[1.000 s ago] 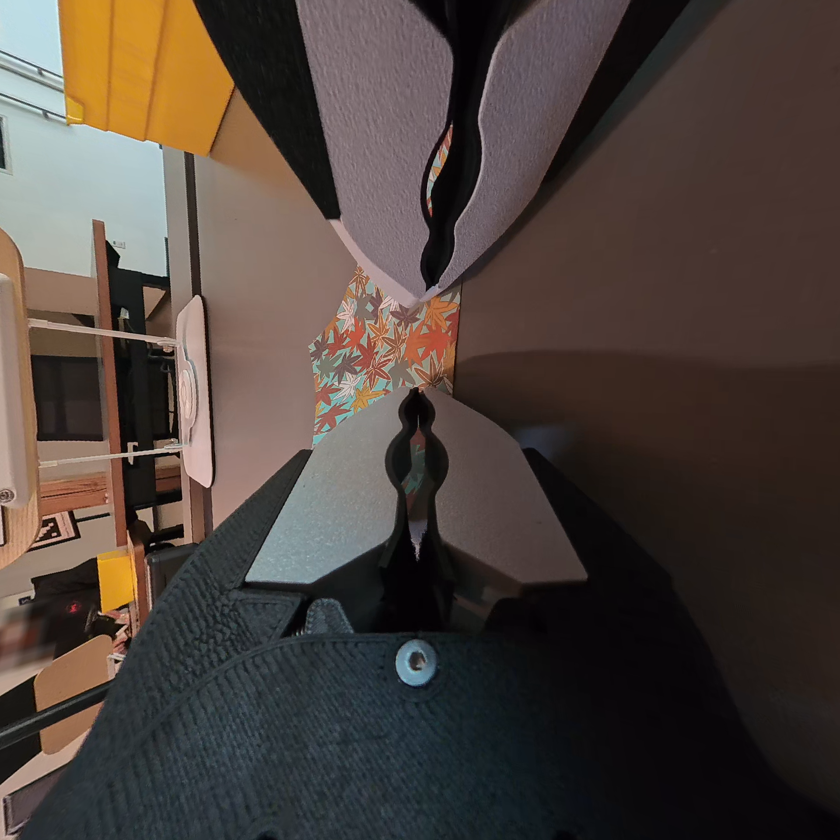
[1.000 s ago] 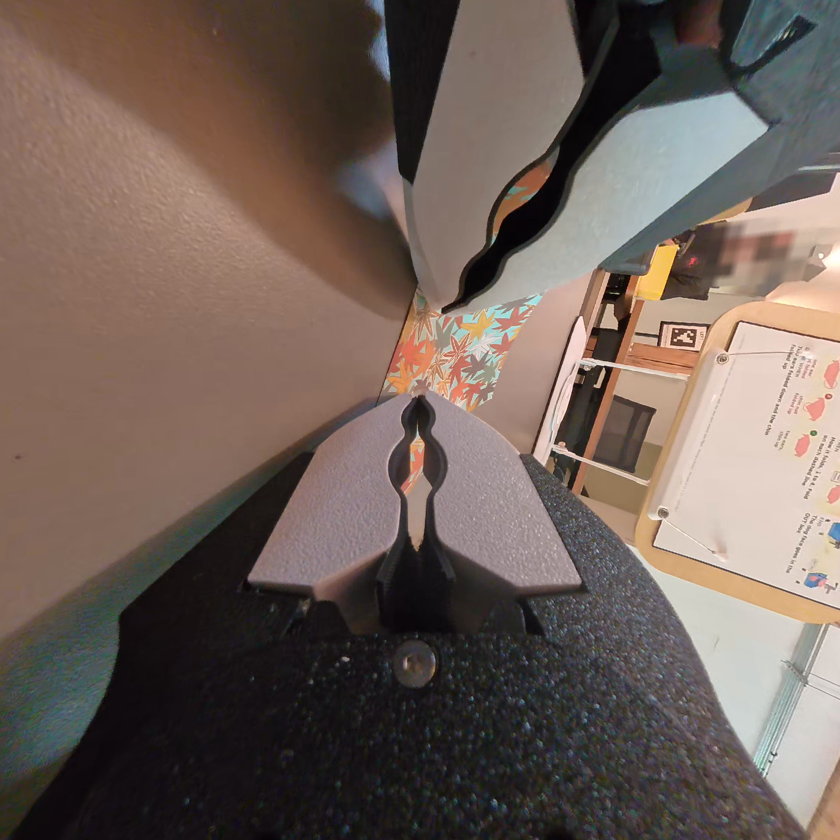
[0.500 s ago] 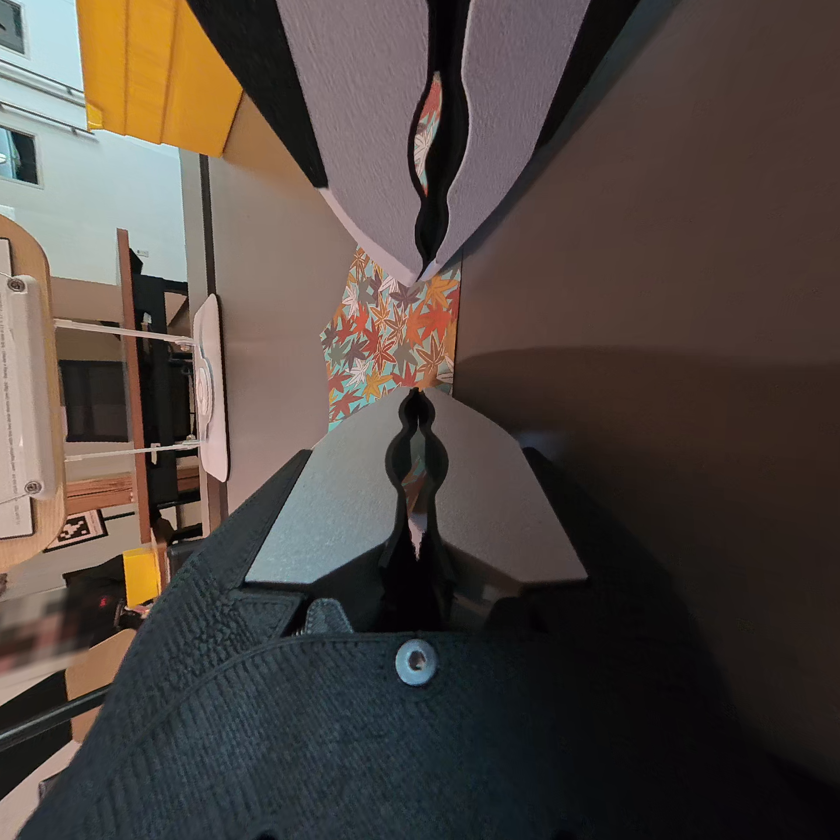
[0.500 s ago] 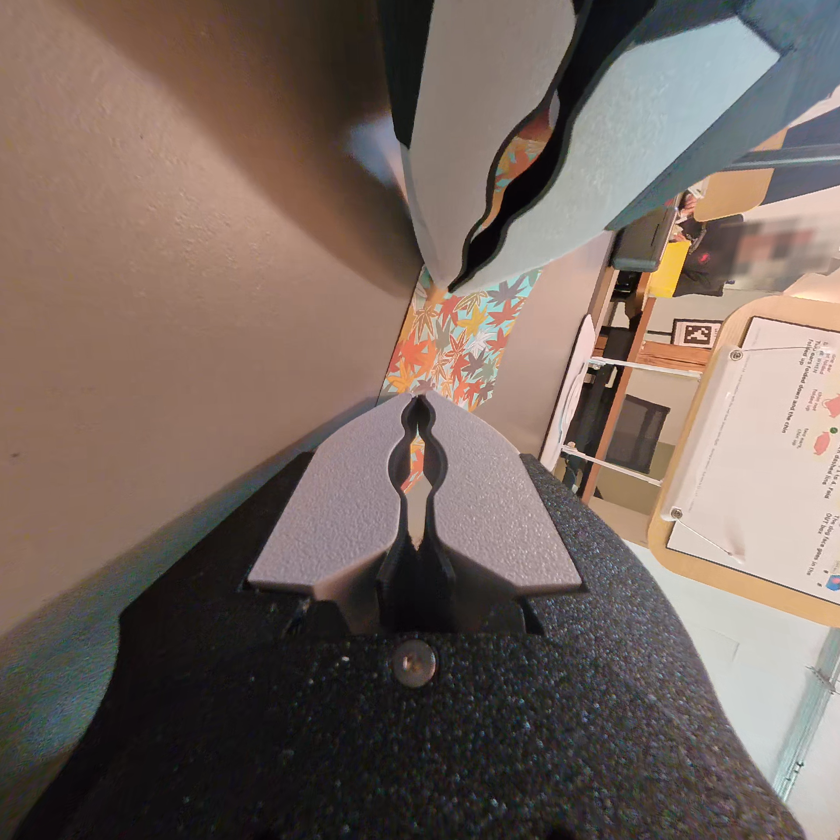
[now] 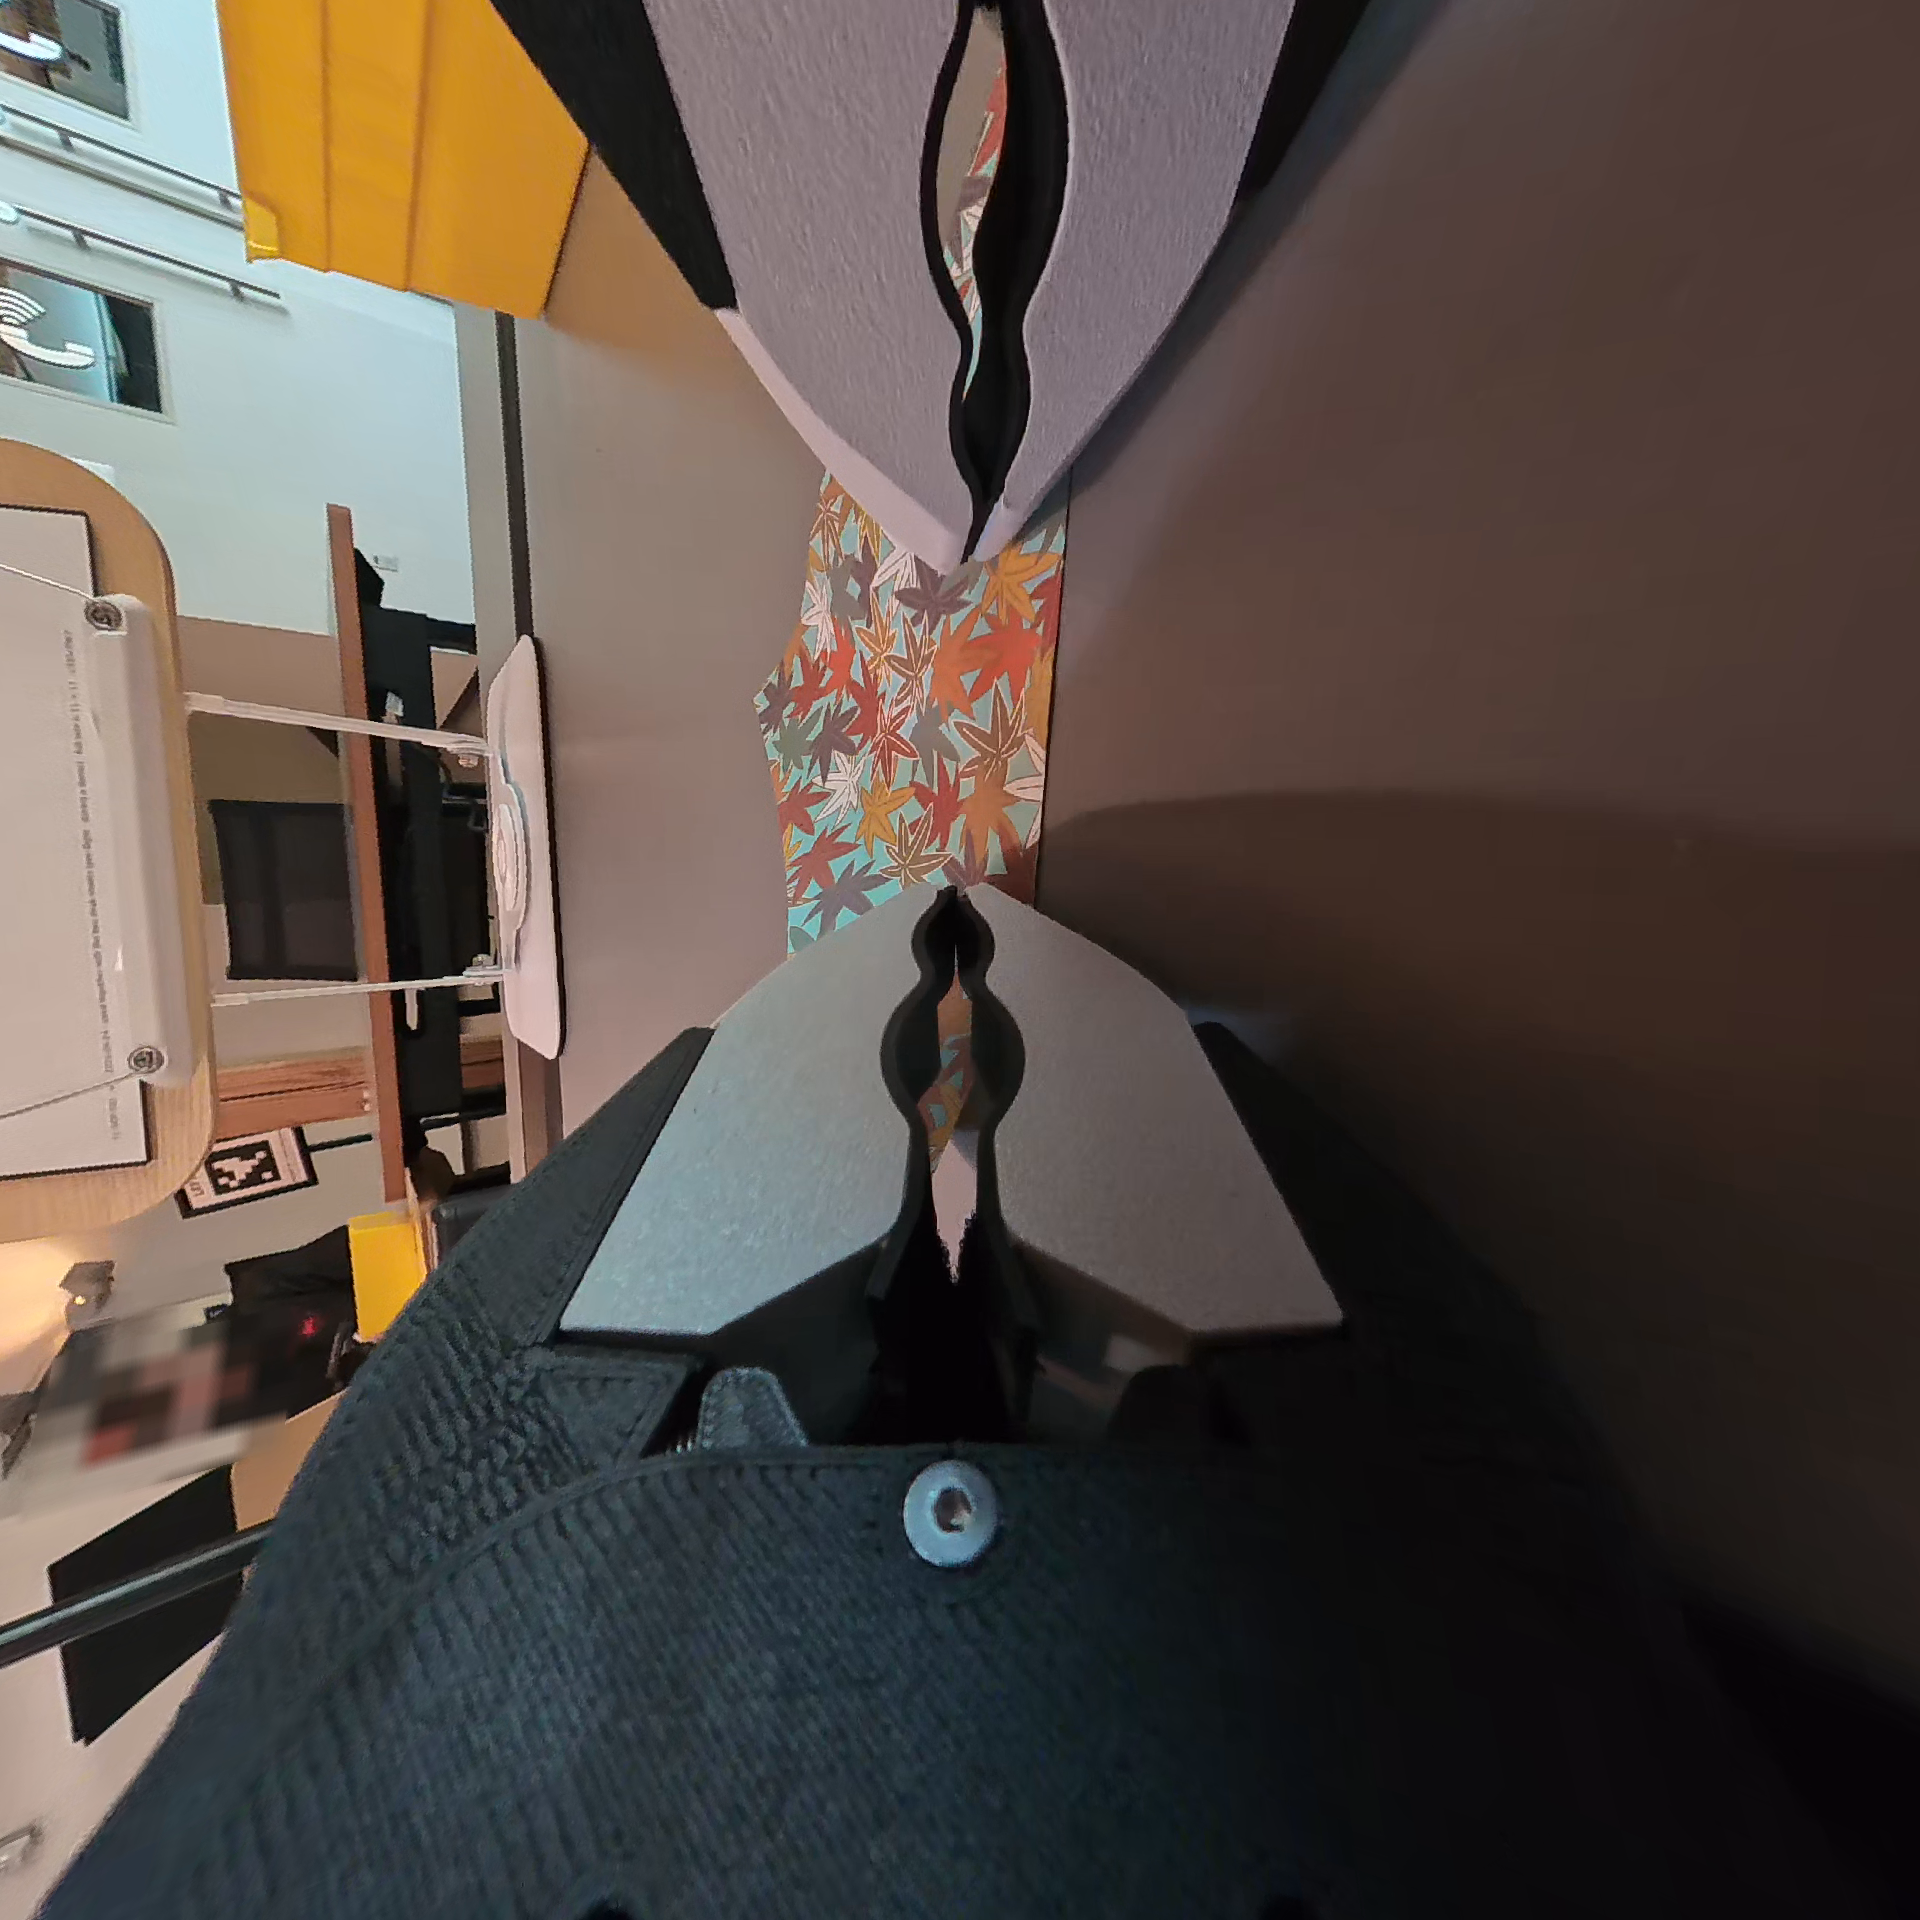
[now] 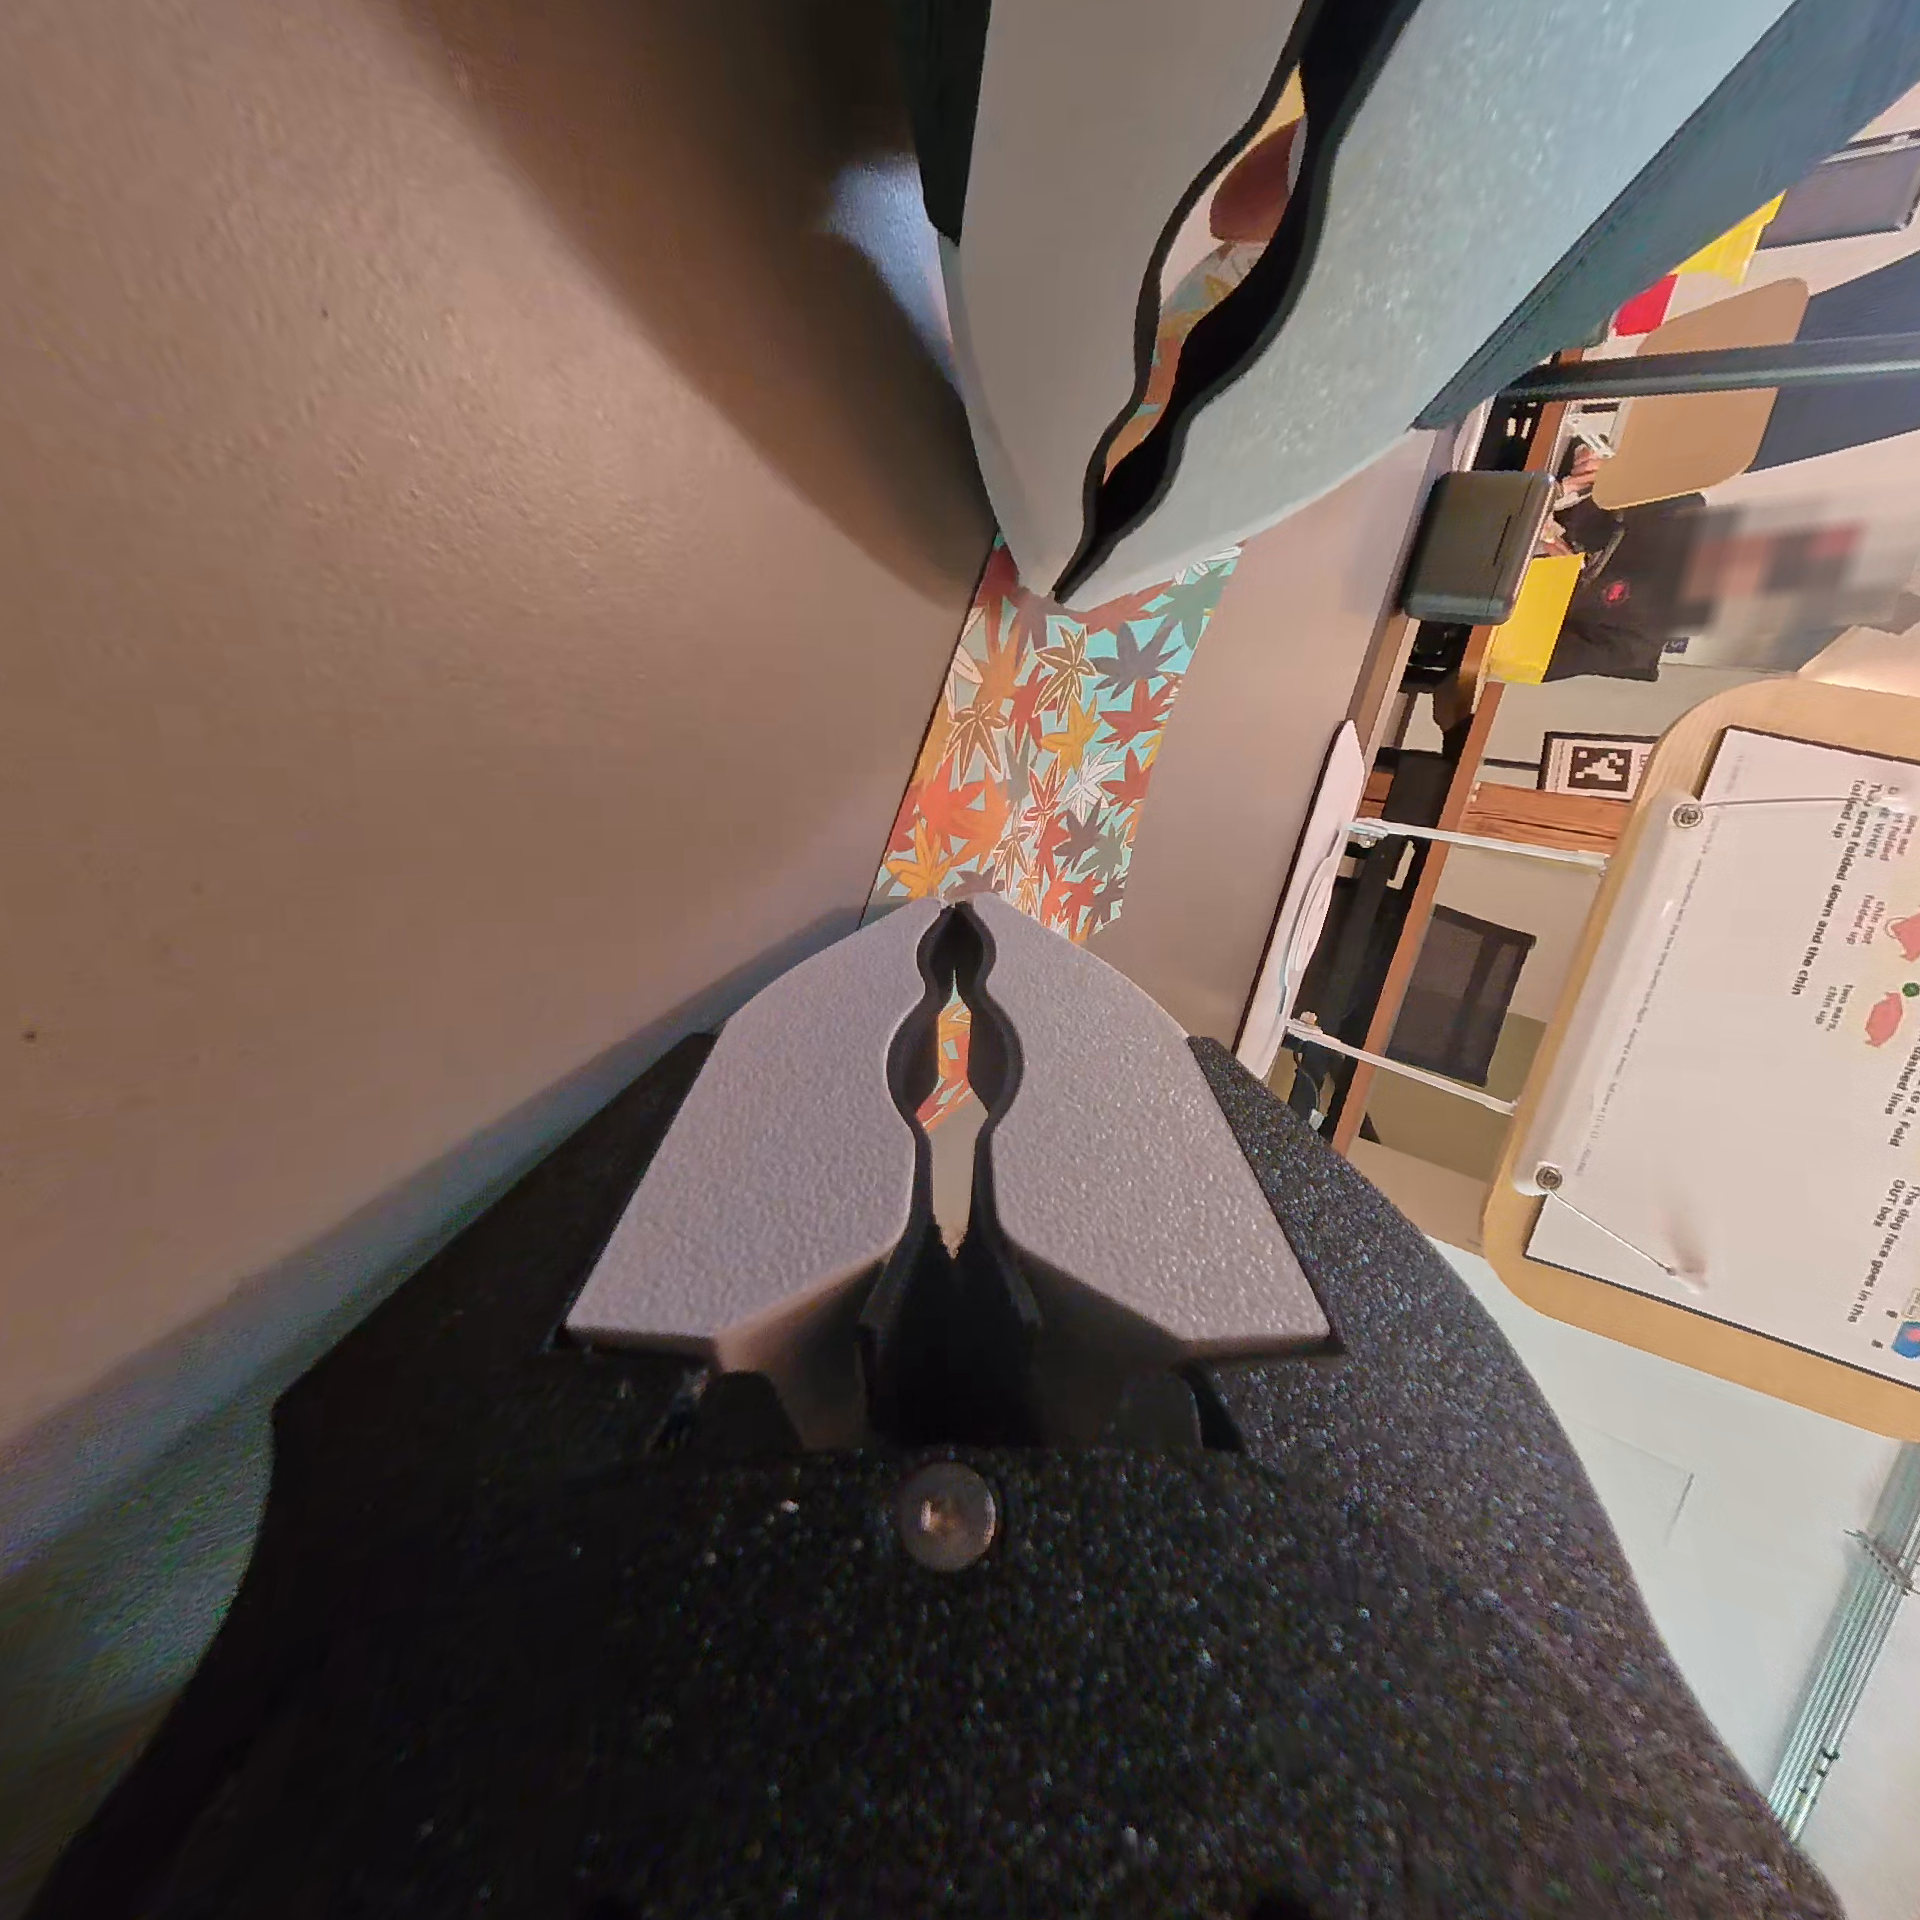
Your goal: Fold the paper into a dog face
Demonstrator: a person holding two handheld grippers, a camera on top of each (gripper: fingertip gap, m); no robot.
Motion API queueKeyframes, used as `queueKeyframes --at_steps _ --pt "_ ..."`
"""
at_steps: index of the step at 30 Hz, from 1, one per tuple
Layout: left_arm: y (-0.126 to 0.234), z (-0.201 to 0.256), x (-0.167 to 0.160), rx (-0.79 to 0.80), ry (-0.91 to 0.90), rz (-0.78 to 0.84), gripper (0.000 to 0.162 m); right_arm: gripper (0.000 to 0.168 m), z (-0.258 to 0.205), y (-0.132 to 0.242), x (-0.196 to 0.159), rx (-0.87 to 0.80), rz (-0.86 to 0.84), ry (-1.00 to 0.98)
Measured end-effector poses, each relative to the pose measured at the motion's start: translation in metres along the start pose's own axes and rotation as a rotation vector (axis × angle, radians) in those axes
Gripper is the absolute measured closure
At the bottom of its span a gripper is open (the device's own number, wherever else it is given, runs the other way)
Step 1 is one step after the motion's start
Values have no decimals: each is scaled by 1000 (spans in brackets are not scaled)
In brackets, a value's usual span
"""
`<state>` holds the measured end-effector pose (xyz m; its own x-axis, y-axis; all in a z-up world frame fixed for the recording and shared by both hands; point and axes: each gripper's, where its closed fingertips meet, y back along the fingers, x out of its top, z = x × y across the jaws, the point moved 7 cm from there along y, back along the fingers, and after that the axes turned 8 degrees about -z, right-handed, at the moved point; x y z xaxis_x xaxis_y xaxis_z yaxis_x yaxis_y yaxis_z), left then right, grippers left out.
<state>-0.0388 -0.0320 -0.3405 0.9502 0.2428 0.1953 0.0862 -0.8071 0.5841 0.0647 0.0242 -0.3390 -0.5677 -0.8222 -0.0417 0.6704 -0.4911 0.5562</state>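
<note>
Two hand-held grippers, left hand-held gripper [image 5: 951,904] and right hand-held gripper [image 6: 956,912], pinch opposite paper [image 5: 914,727] edges.

A white instruction sheet [image 6: 1766,1029] on a wooden board at three o'clock carries printed text; a square black-and-white marker [image 6: 1595,764] hangs behind it.

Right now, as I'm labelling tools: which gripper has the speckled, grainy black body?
The right gripper: its black body is speckled and grainy, while the left gripper's shows fine ribbed lines. Both pinch the paper.

Paper [image 5: 914,727] betw. both grippers, flat on table [image 5: 1455,623].
</note>
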Motion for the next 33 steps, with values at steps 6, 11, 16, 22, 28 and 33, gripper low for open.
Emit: queueKeyframes --at_steps 6,11,16,22,28,33 --pt "2 0 -6 5 -2 -24 162 168 0 0 0 2 -1 -1" --pt "3 0 -8 17 -11 -35 162 168 0 0 0 1 -5 0" --pt "3 -2 -17 44 -48 -107 162 168 0 0 0 3 -4 -1" --pt "2 -5 -24 43 -60 -139 162 168 -1 0 0 0 -2 -1" --pt "3 -5 -26 40 -84 -141 162 168 -1 0 0 2 -4 -2" --pt "5 -7 -34 21 -119 -172 162 168 -1 -1 0 3 -6 -2"
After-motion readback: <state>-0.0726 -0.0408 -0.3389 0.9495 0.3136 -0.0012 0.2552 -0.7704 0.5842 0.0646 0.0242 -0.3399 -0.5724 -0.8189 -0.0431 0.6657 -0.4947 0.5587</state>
